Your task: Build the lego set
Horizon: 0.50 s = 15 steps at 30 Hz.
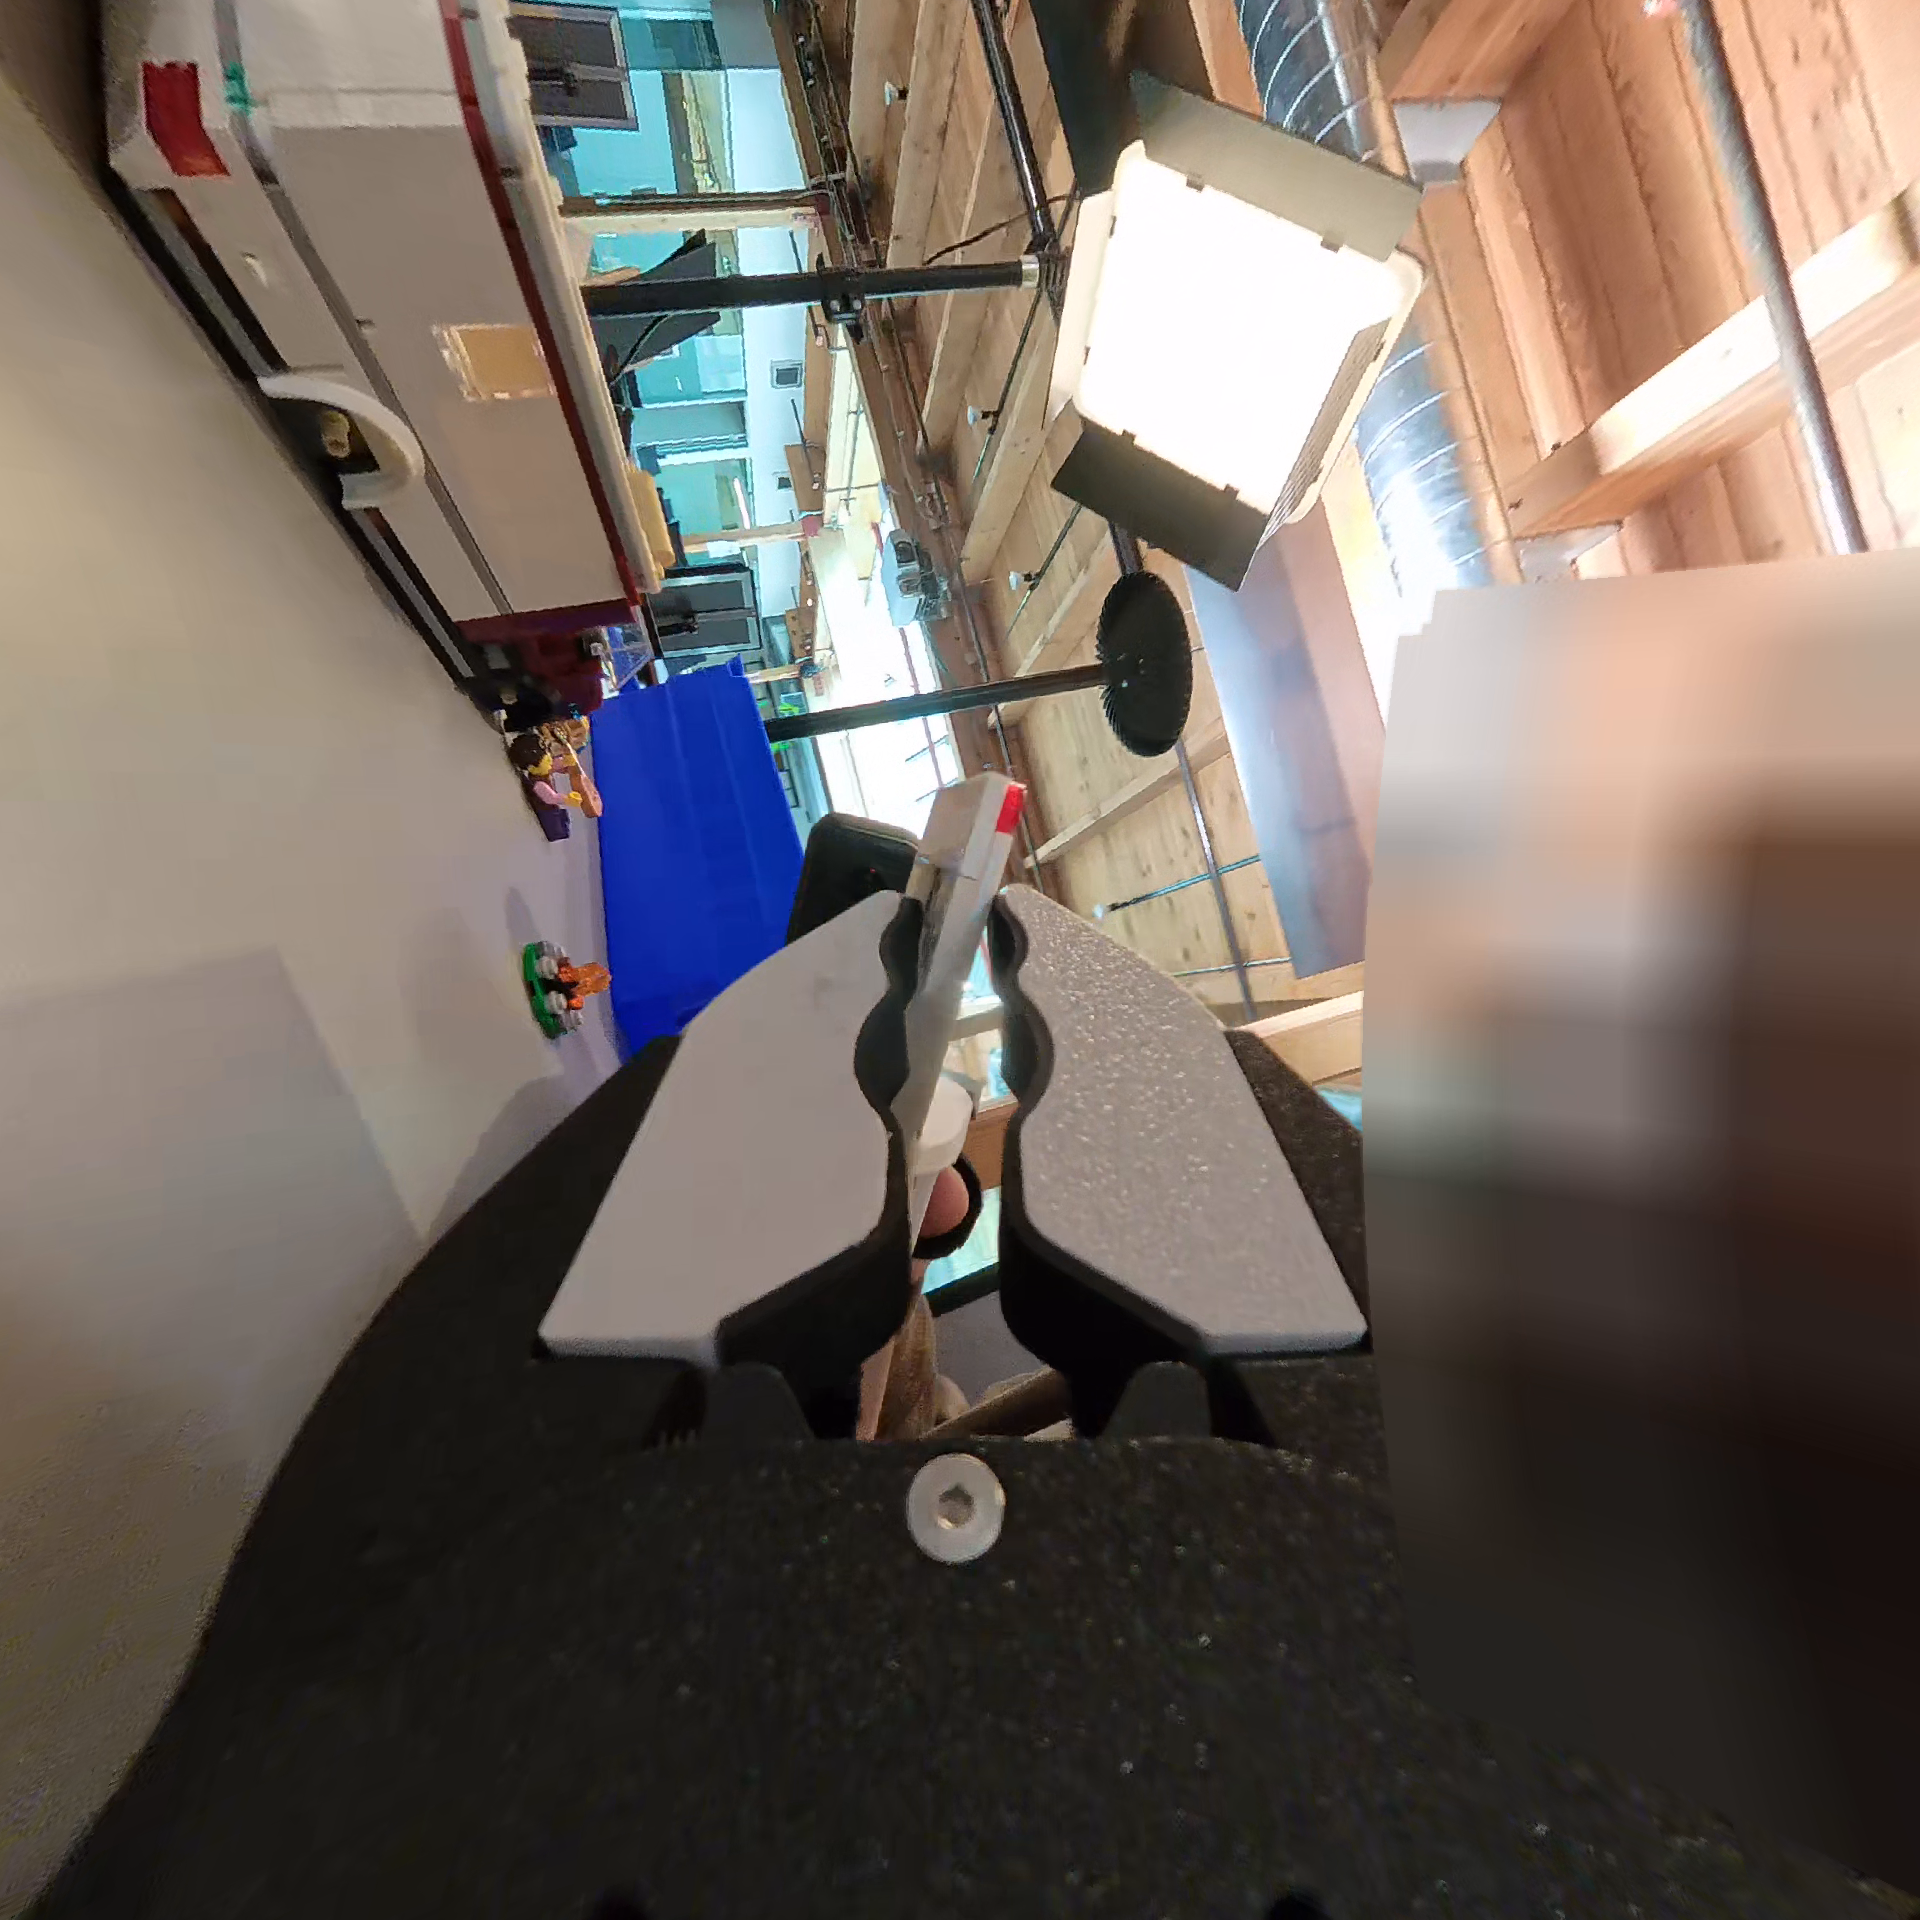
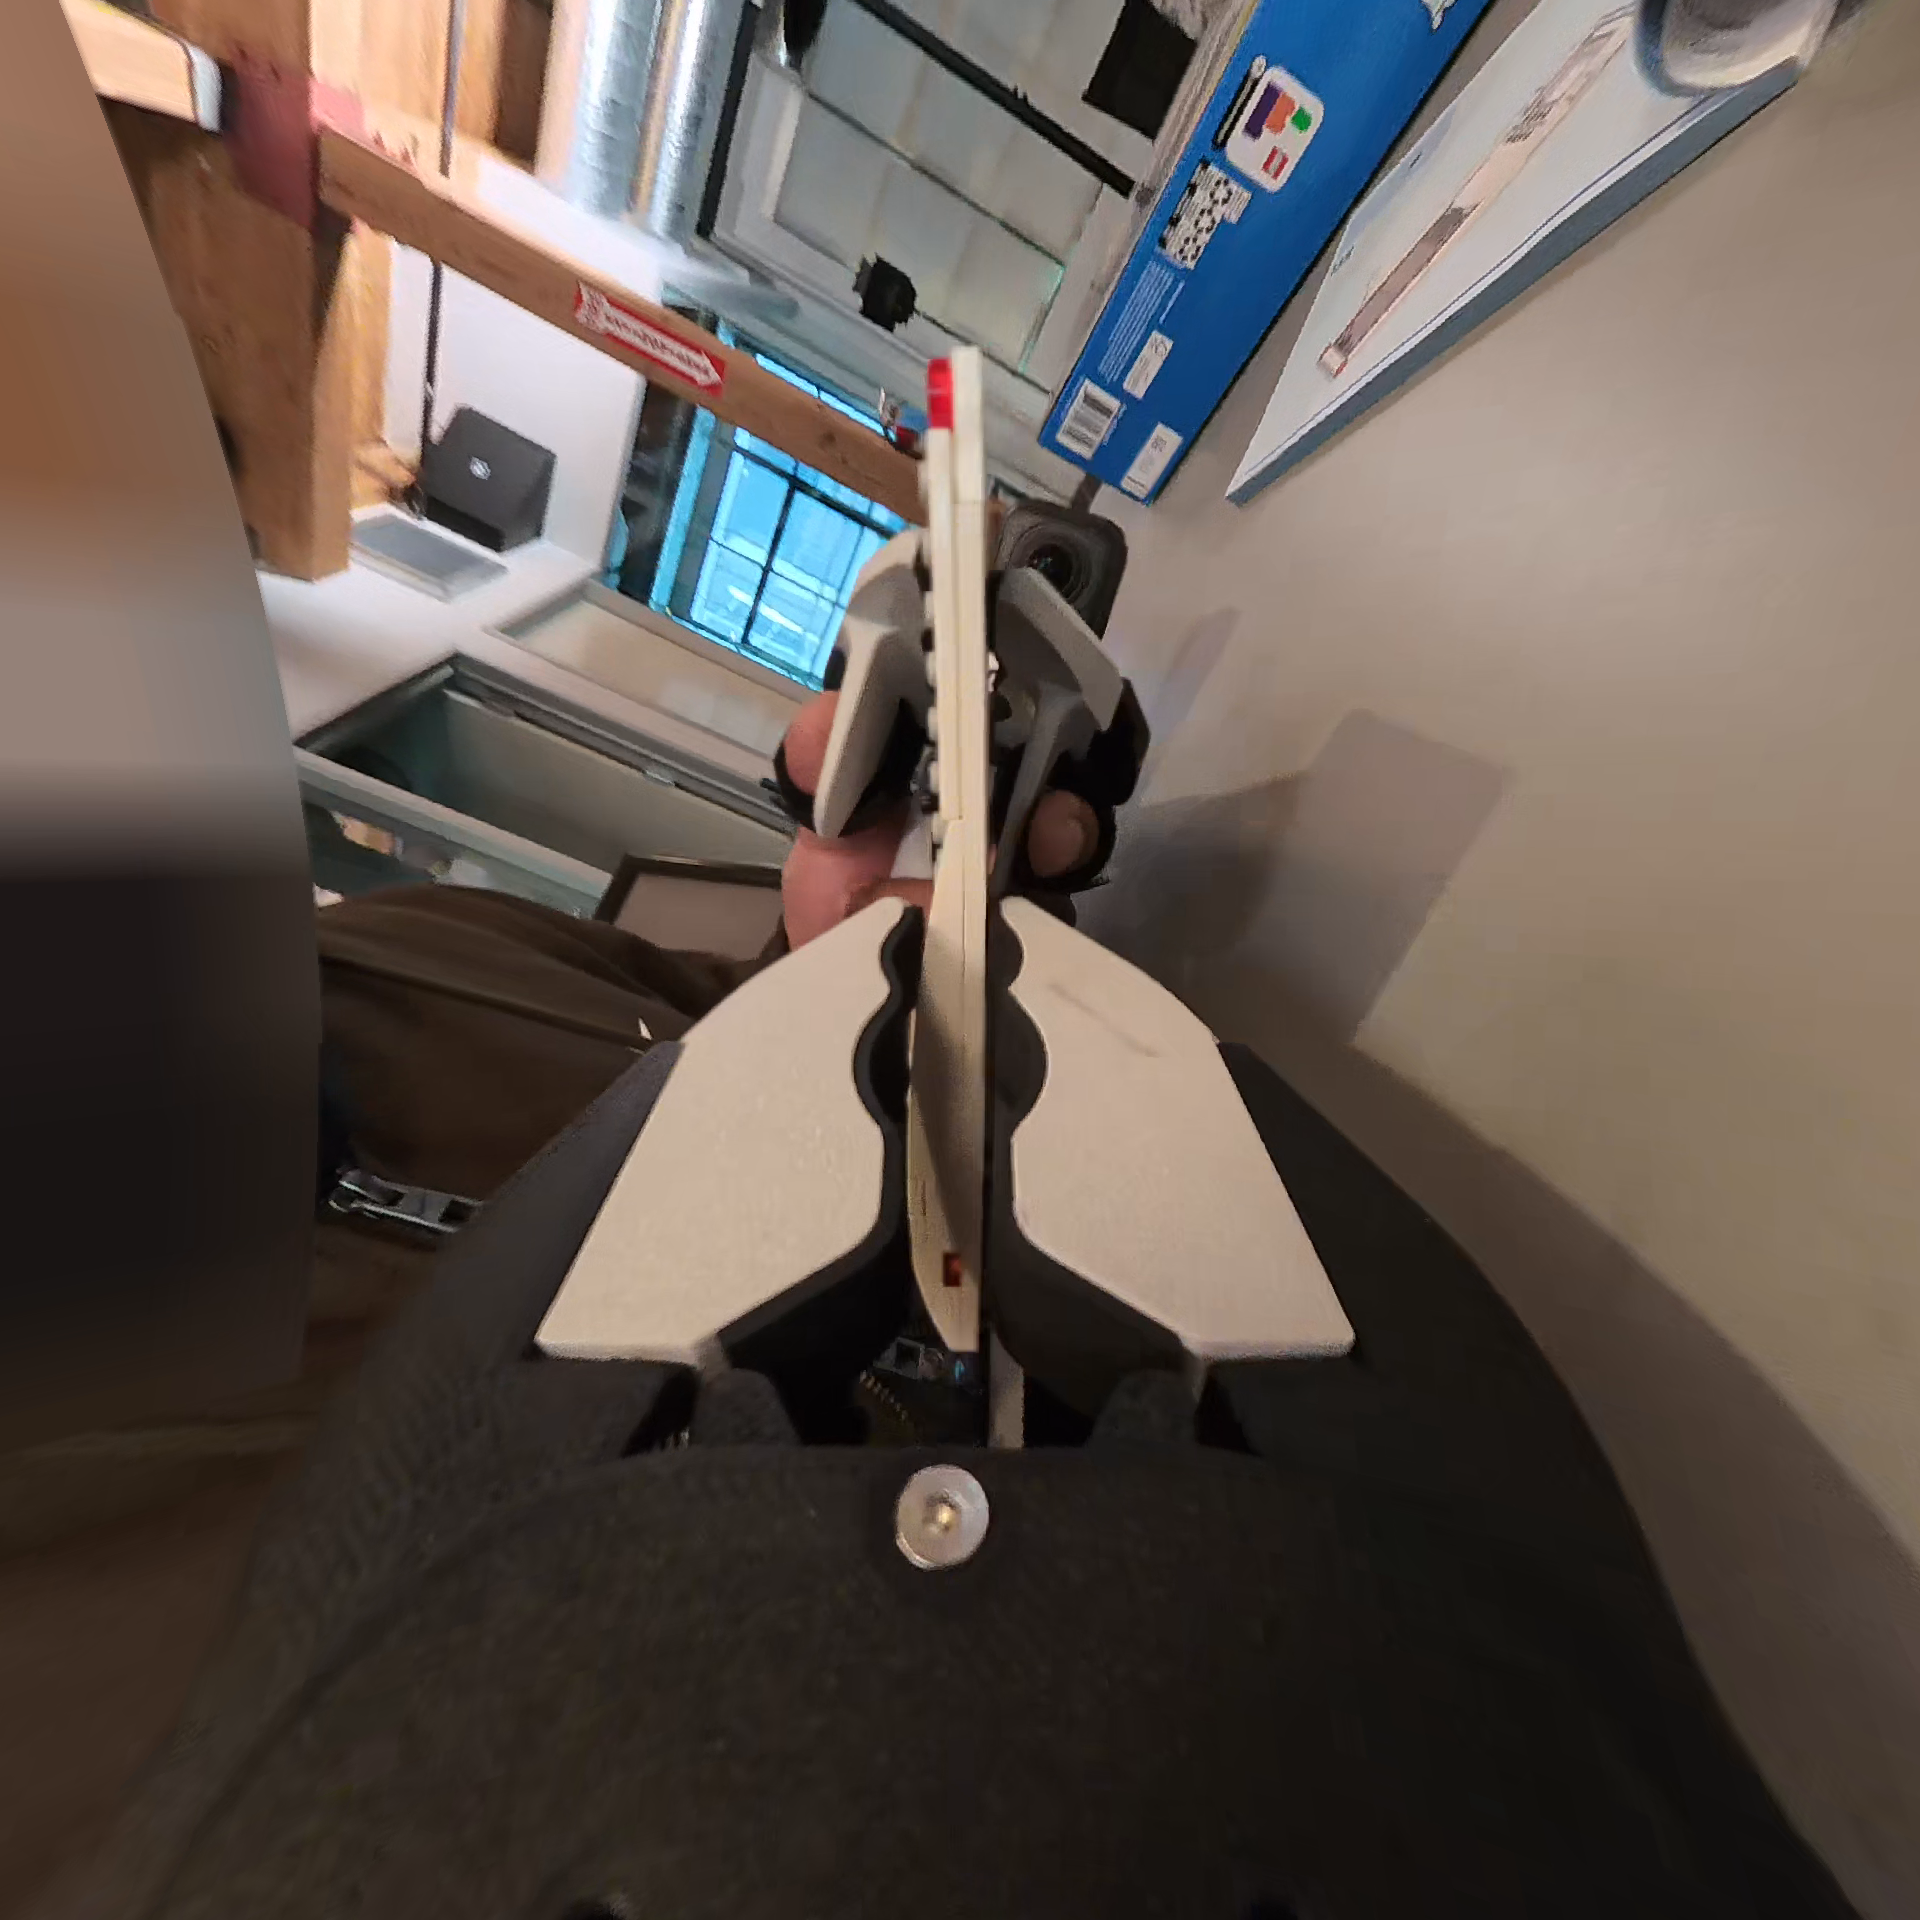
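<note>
Left wrist view: rolled sideways, so that the pale table (image 1: 187, 727) stands as a wall on the left and the timber ceiling runs down the right. Left gripper (image 1: 951, 930) pointing up and away, jaws clenched on a thin white brick-built plate (image 1: 961, 862) seen edge-on, tilted a little to the right, with a small red piece (image 1: 1008, 802) at its far tip. Both black wavy pads pressed against the plate's flanks. Behind the plate, a black body of the other tool (image 1: 836, 868), only partly seen. On the table, a blue bin (image 1: 691, 831), a small toy figure (image 1: 556, 779) just beside it, and a green round piece with orange parts (image 1: 561, 987) nearer the camera. Farther back, a long white and dark red brick-built model (image 1: 416, 343). Overhead, a lit lamp panel (image 1: 1226, 332).

Right wrist view: likewise rolled, table (image 2: 1662, 727) now on the right. Right gripper (image 2: 961, 925) aimed along the same white plate (image 2: 956, 727), jaws closed on its near end, pads against both faces. Farther along the plate, the left gripper (image 2: 961, 582) facing back, clamped on the far part, red piece (image 2: 940, 395) above it. A gloved hand (image 2: 1060, 821) wrapped around that tool's handle. A blue box (image 2: 1226, 260) and an open booklet (image 2: 1475, 260) beyond.
</note>
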Each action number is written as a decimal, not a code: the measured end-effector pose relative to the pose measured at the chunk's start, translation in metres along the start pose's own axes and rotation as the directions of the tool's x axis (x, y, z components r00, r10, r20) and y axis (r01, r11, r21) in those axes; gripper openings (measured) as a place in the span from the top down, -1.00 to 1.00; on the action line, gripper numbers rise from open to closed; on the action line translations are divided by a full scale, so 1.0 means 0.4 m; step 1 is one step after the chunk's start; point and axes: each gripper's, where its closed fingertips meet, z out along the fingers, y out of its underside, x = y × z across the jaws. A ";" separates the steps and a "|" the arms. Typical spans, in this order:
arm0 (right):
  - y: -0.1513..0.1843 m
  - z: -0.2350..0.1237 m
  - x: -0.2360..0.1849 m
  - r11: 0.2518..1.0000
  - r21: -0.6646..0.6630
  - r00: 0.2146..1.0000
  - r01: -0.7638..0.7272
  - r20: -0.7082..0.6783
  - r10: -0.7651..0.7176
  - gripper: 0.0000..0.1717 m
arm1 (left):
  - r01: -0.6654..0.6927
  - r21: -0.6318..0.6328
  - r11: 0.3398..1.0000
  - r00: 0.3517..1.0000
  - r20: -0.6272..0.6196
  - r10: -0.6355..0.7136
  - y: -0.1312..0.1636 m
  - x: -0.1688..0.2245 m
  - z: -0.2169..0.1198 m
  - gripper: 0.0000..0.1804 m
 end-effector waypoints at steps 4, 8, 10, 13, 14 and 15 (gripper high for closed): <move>-0.027 -0.016 0.004 0.994 0.083 0.997 -0.070 0.038 0.067 0.87 | -0.063 -0.033 0.997 0.997 0.033 0.064 0.014 -0.008 0.000 0.78; -0.050 -0.023 0.001 0.977 0.159 0.987 -0.144 0.092 0.131 0.87 | -0.100 -0.067 0.993 0.994 0.045 0.103 0.042 -0.021 -0.002 0.75; -0.060 -0.025 0.003 0.963 0.200 0.980 -0.183 0.112 0.163 0.87 | -0.112 -0.076 0.991 0.993 0.026 0.114 0.057 -0.018 -0.003 0.76; -0.074 -0.028 0.007 0.933 0.262 0.966 -0.245 0.146 0.213 0.87 | -0.132 -0.080 0.988 0.991 0.000 0.132 0.071 -0.009 -0.003 0.78; -0.075 -0.027 0.005 0.925 0.273 0.961 -0.263 0.159 0.227 0.87 | -0.141 -0.077 0.987 0.990 0.000 0.142 0.072 -0.008 -0.002 0.80; -0.073 -0.023 0.003 0.920 0.279 0.958 -0.274 0.167 0.235 0.87 | -0.148 -0.072 0.986 0.989 0.001 0.149 0.071 -0.007 -0.002 0.82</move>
